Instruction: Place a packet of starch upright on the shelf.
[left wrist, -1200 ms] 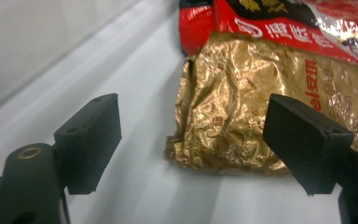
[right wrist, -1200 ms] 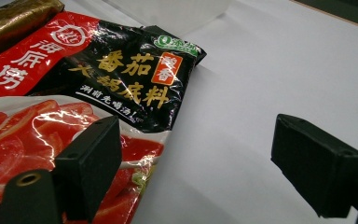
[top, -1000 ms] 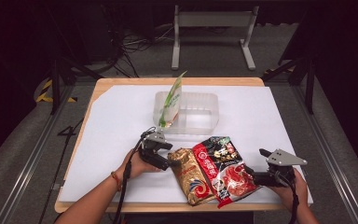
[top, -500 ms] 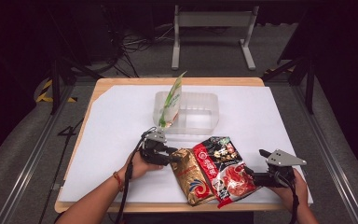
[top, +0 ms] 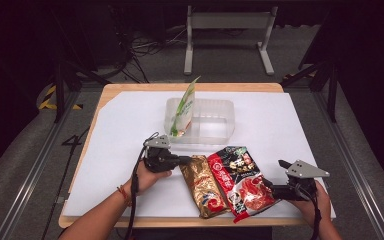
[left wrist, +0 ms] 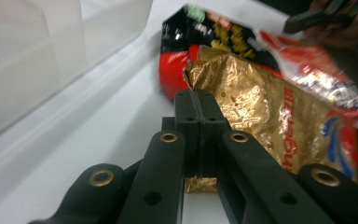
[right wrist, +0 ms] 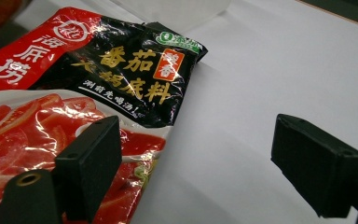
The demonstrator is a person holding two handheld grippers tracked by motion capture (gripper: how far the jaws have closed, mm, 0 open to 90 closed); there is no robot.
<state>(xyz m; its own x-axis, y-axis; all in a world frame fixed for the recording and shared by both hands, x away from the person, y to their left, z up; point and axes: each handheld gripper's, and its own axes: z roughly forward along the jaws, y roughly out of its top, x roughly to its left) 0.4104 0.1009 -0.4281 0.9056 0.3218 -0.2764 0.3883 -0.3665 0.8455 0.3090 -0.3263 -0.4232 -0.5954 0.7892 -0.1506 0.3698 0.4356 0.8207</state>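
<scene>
Left tool [left wrist: 198, 112] has just closed on corner of gold pouch [left wrist: 265, 112], beside clear bin [top: 200, 120]. Thin pinch may slip when lifted, or drag red pouch [right wrist: 74, 93]. Right tool [right wrist: 200, 163] open w/ nothing between.

Dim room, grey floor [top: 365, 165], perhaps carpeted

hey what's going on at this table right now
A person at a white-covered table holds a gripper in each hand. The left gripper has just closed its jaws on the edge of a gold snack packet, which lies beside a red and black soup-base packet. The right gripper waits open at that red packet's edge. Behind them, a clear plastic bin already has a green packet leaning inside.
</scene>
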